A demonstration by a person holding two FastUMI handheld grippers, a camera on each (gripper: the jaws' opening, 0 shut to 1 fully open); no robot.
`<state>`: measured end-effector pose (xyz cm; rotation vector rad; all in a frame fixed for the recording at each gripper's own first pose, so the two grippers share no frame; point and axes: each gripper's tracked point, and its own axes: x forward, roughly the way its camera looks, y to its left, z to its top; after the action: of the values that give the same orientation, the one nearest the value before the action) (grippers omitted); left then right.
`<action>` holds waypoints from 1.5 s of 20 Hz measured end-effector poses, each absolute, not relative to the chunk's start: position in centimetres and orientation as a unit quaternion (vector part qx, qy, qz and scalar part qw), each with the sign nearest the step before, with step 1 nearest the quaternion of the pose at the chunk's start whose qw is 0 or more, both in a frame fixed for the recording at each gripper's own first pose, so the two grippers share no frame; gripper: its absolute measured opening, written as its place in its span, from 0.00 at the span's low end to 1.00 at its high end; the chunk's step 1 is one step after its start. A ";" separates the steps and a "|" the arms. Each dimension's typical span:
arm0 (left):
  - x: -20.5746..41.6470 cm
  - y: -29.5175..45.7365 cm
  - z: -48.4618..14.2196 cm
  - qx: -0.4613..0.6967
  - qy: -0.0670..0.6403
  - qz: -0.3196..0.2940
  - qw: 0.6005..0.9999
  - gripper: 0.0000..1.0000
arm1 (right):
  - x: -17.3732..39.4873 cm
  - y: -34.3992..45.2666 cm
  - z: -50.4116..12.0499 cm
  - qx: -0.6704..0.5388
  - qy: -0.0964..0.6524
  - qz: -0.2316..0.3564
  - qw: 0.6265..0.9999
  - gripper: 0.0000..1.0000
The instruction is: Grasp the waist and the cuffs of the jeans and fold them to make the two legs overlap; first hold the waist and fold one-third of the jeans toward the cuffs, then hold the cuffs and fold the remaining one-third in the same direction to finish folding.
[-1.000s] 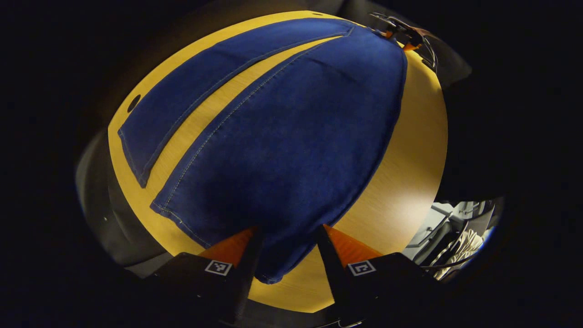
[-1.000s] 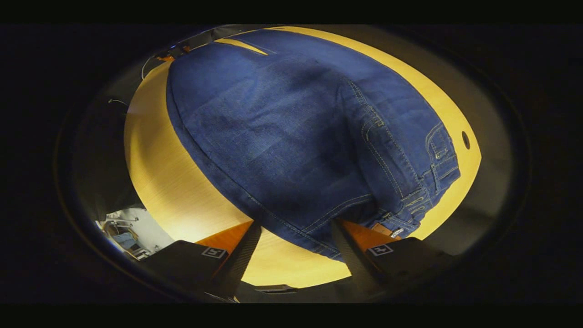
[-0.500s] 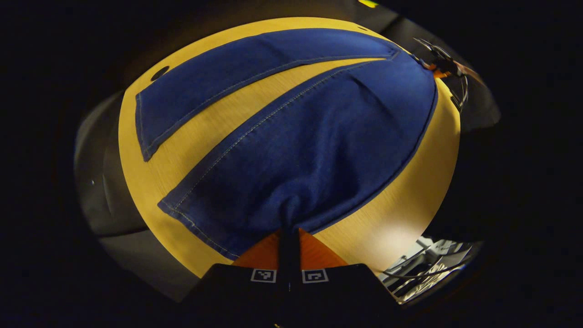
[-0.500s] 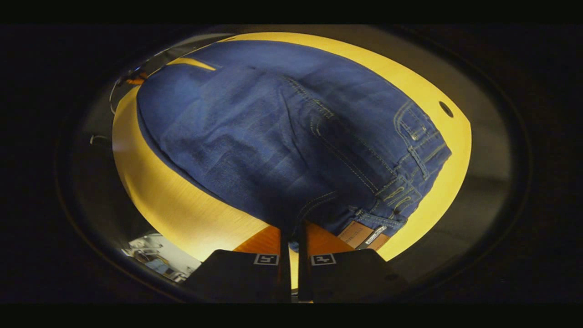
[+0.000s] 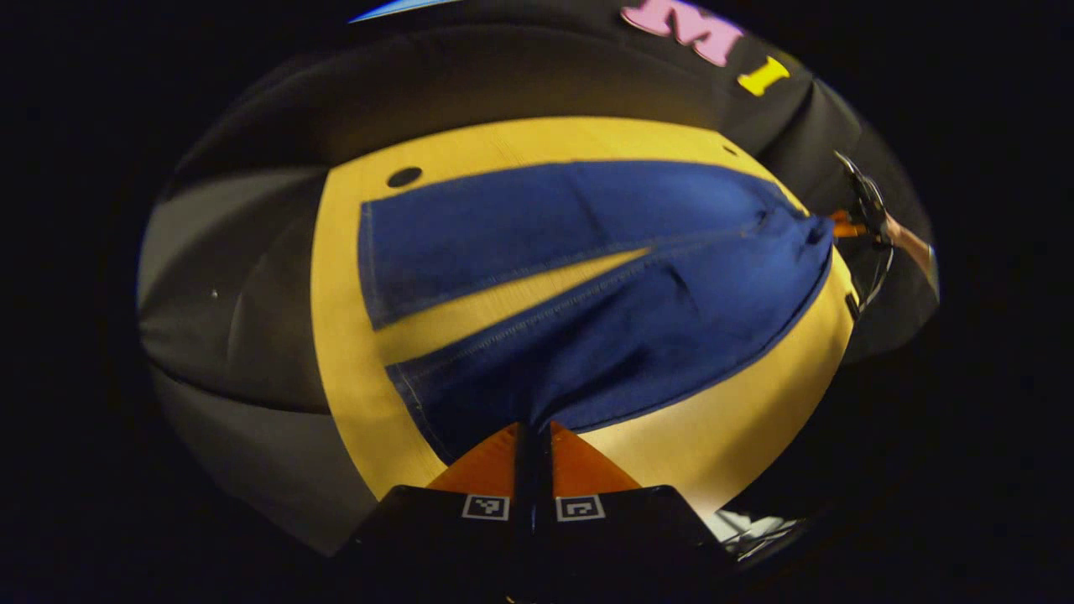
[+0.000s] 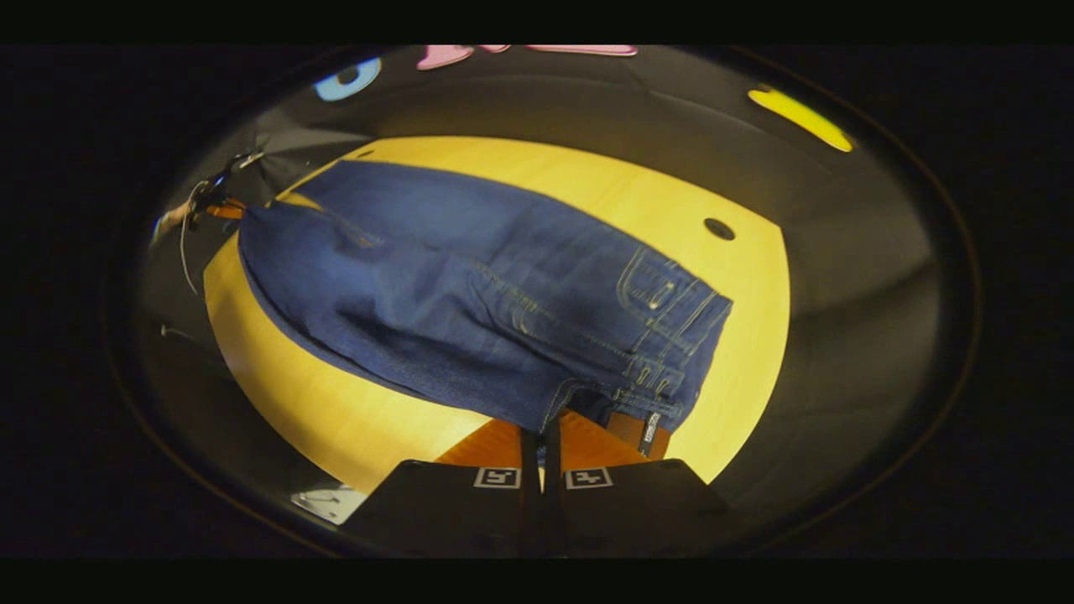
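Wooden table point(image 5: 722, 436) under me, pale yellow grain, round dark hole point(image 5: 404, 177) near its far edge in the left gripper view; that hole point(image 6: 719, 228) also sits past the waist in the right gripper view.

Jeans point(image 5: 604, 335) spread lengthwise across the table. From my left gripper view: two legs run away from me, split by a narrow wedge of bare wood. Far leg point(image 5: 537, 226) lies flat, its cuff edge square on the wood. Near leg point(image 5: 638, 335) rises off the table toward my fingers, with its cuff corner gathered there.

From my right gripper view: the jeans point(image 6: 436, 294) run from the waist near me out to the far cuffs. Waistband point(image 6: 671, 335) with belt loops and pocket stitching on the right; a brown patch point(image 6: 638, 429) hangs at the waist edge just beside my fingers. Near side of the denim is lifted, sagging between my two grips; far side rests on the wood.

My left gripper point(image 5: 532, 432): fingers closed tight together, pinching the cuff of the near leg. My right gripper point(image 6: 541, 436): fingers closed, clamped on the waist edge.

Each gripper is small at the far end of the other's view: right one point(image 5: 856, 222) at the waist end, left one point(image 6: 214, 201) at the cuff end.
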<state>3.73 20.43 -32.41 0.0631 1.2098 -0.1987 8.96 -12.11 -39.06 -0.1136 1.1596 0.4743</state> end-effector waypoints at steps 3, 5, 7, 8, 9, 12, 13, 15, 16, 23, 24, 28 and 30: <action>6.5 20.2 -29.9 0.011 0.525 -0.063 0.848 0.06 | 13.5 -12.7 -36.4 -0.026 0.503 0.189 0.843 0.07; 7.6 20.5 -29.2 0.016 0.513 -0.043 0.857 0.06 | 17.2 -13.5 -36.0 -0.016 0.477 0.162 0.864 0.07; 9.2 21.3 -30.1 0.028 0.506 -0.019 0.862 0.06 | 20.7 -13.5 -35.2 -0.018 0.457 0.135 0.879 0.00; 11.0 21.6 -30.6 0.022 0.491 -0.001 0.871 0.06 | 22.4 -13.6 -35.5 -0.020 0.450 0.117 0.885 0.00; 12.4 21.8 -31.5 0.007 0.478 0.018 0.878 0.06 | 23.7 -13.5 -36.6 -0.016 0.452 0.097 0.887 0.04; 14.1 21.8 -33.7 -0.061 0.477 0.092 0.872 0.06 | 26.6 -13.1 -40.3 0.009 0.483 0.050 0.874 0.04; 13.5 21.5 -33.4 -0.064 0.476 0.104 0.871 0.06 | 27.3 -12.7 -41.6 0.013 0.493 0.040 0.869 0.00; 13.2 21.8 -33.2 -0.053 0.487 0.118 0.864 0.06 | 28.3 -12.6 -44.3 0.001 0.503 0.034 0.864 0.00; 13.3 22.0 -32.8 -0.044 0.492 0.125 0.860 0.06 | 28.4 -12.2 -44.7 -0.005 0.508 0.031 0.861 0.00; 14.7 25.3 -32.4 0.014 0.438 0.179 0.881 0.77 | 28.9 -10.1 -45.4 -0.012 0.492 0.079 0.867 0.91; 15.0 25.6 -31.1 0.023 0.421 0.184 0.888 0.85 | 28.6 -10.5 -44.7 -0.027 0.485 0.085 0.870 0.95; 15.1 25.2 -26.6 0.035 0.361 0.177 0.915 0.95 | 28.0 -14.1 -39.1 -0.073 0.439 0.071 0.893 0.97; 14.9 24.1 -25.1 0.037 0.335 0.168 0.926 0.95 | 27.0 -15.5 -36.1 -0.038 0.420 0.029 0.906 0.97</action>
<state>14.94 24.10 -25.09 0.0755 0.6870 0.3441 27.04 -15.51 -36.13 -0.0788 0.8676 0.0596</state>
